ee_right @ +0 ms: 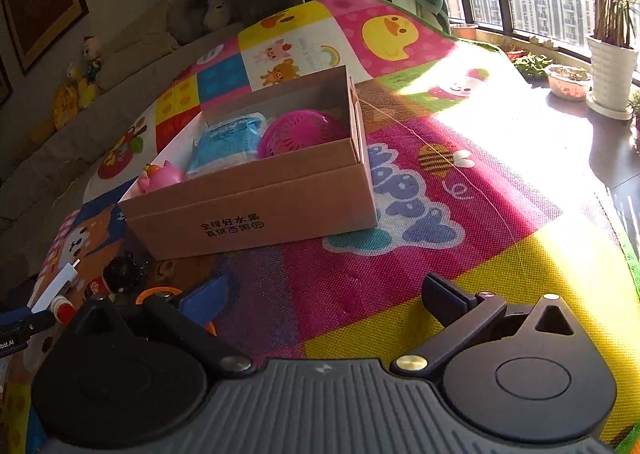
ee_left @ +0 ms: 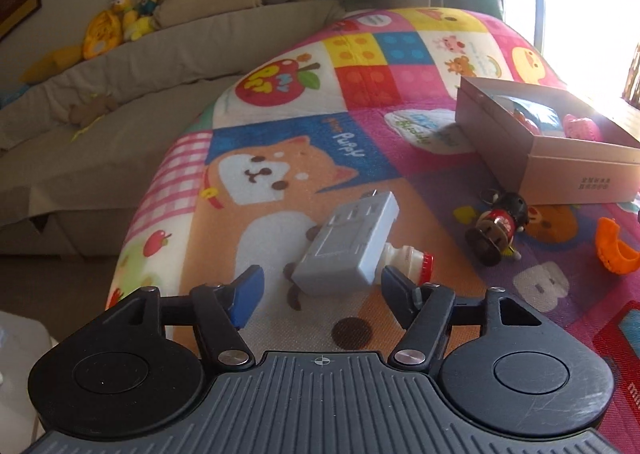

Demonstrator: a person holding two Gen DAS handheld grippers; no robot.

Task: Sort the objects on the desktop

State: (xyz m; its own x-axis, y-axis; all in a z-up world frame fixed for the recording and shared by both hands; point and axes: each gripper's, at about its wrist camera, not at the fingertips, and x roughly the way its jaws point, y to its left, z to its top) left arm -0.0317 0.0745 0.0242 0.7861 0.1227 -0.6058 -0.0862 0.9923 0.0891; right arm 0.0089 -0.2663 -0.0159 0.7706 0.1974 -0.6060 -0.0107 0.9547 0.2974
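Observation:
A grey plug adapter (ee_left: 347,245) lies on the colourful mat (ee_left: 280,158), just ahead of my open, empty left gripper (ee_left: 320,288). A small white bottle with a red cap (ee_left: 412,259) lies beside it. A dark wooden doll (ee_left: 498,228) and an orange toy piece (ee_left: 614,250) lie to the right. The brown cardboard box (ee_right: 256,222) holds a blue packet (ee_right: 226,144), a pink basket (ee_right: 300,132) and a pink toy (ee_right: 160,176). My right gripper (ee_right: 320,294) is open and empty in front of the box.
A grey sofa (ee_left: 120,94) with plush toys (ee_left: 120,22) runs along the mat's left side. Potted plants (ee_right: 608,54) stand by the window at the right. The left gripper's tip shows at the right wrist view's left edge (ee_right: 24,324).

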